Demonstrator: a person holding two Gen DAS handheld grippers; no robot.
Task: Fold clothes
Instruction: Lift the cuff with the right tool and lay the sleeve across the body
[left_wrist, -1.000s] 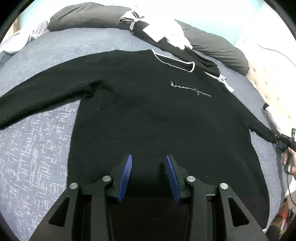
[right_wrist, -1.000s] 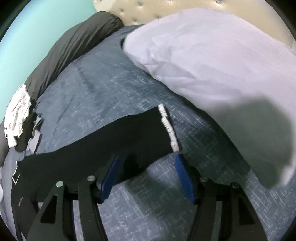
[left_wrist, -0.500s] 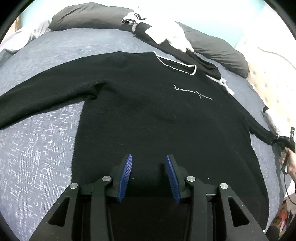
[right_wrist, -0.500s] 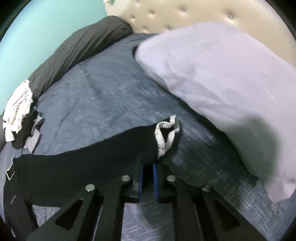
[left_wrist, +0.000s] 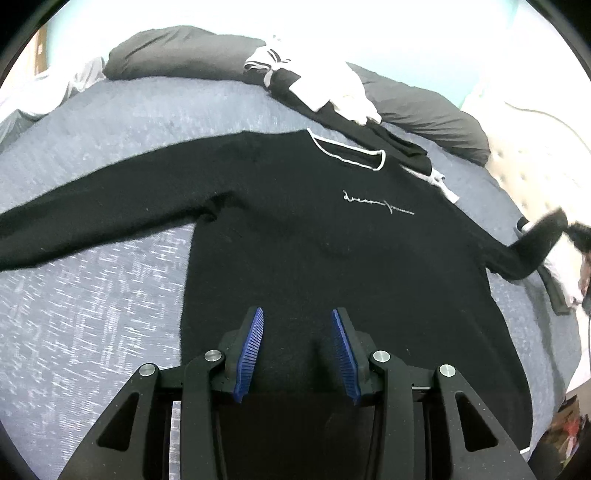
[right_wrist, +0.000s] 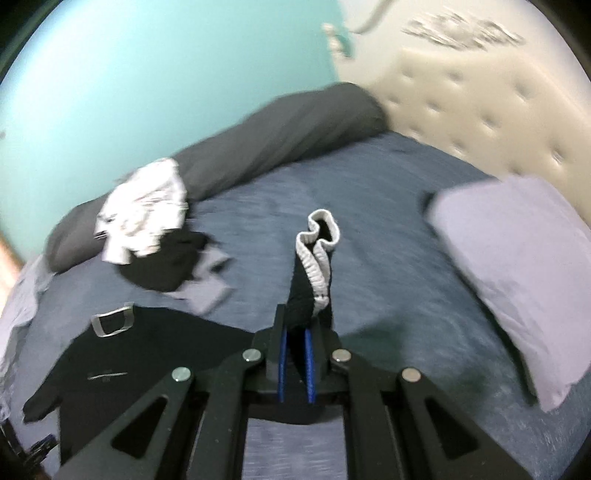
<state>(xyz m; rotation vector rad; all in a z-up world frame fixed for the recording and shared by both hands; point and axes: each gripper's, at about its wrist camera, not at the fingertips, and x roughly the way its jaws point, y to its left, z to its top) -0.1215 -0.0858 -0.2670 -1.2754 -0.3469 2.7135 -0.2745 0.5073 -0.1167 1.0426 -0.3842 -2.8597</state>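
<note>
Right gripper (right_wrist: 295, 363): I have it clamped on the cuff (right_wrist: 317, 254).
Left gripper (left_wrist: 297, 350): agape, empty, above the hem.
Sweater (left_wrist: 314, 229): flat on bed (left_wrist: 110, 295).
Handling: I judge it soft, limp; grip edges.

We see a bed (right_wrist: 388, 184) with blue-grey cover and cream tufted headboard (right_wrist: 480, 110). Behind it, 1 turquoise wall (right_wrist: 147, 92).

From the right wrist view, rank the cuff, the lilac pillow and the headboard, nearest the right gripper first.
1. Cuff, pinched in the right gripper, sticking up.
2. Lilac pillow, to the right on the bed.
3. Headboard, at the far right behind the pillow.
</note>
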